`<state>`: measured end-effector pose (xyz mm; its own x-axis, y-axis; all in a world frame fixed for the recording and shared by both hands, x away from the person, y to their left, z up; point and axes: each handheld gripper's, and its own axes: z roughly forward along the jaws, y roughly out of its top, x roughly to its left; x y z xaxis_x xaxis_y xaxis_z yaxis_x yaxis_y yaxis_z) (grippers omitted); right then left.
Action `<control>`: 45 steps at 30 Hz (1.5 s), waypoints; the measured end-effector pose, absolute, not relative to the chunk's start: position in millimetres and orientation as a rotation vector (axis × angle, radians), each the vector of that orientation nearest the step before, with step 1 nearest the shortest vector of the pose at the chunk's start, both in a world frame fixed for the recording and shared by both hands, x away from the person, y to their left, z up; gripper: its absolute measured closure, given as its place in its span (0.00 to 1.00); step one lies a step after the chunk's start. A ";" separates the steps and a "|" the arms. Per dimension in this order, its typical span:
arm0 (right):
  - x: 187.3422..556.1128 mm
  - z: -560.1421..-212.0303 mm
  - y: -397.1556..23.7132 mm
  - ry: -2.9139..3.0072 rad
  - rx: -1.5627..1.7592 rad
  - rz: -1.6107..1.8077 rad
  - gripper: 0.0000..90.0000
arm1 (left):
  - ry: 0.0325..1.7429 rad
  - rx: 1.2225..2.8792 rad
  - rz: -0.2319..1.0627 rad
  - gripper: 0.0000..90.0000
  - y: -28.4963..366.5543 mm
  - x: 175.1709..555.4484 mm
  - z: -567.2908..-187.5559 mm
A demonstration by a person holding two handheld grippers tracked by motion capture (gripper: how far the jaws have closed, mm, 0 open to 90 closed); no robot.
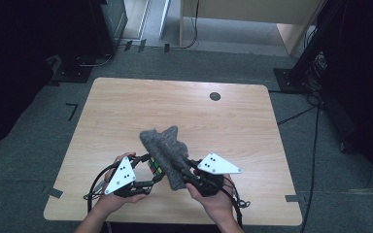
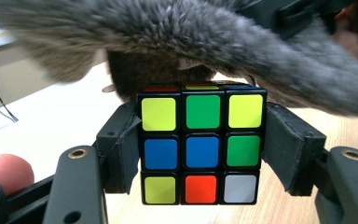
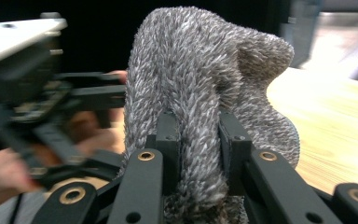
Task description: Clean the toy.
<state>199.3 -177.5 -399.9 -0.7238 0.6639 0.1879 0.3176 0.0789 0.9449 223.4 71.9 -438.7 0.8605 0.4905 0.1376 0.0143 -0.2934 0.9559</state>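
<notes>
Table [image 1: 126,107] bears no container. Near its front edge, the left gripper [image 2: 200,144] clamps a puzzle cube [image 2: 202,150], while the right gripper [image 3: 198,140] pinches a grey fuzzy cloth [image 3: 200,79] draped just over the cube.

1. The left gripper [image 1: 148,174] is black, topped by a white three-cornered plate with small dark dots; a black cable loops from it.
2. The right gripper [image 1: 182,170] is built alike.
3. Jaw arms carry brass-ringed holes.
4. Both forearms are bare, no sleeves.
</notes>
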 end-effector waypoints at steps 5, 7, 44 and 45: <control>195.7 -401.3 -169.2 2.105 0.928 1.671 0.82 | 0.375 1.816 0.468 0.39 71.2 221.6 -436.9; 200.6 -402.1 -176.3 2.090 0.982 1.682 0.81 | 0.380 1.786 0.425 0.39 74.6 222.9 -436.7; 198.6 -394.8 -181.5 2.049 1.016 1.701 0.79 | 0.376 1.779 0.415 0.39 77.1 224.5 -439.6; 195.2 -392.2 -176.1 2.077 0.985 1.715 0.79 | 0.374 1.779 0.412 0.39 76.2 224.0 -439.7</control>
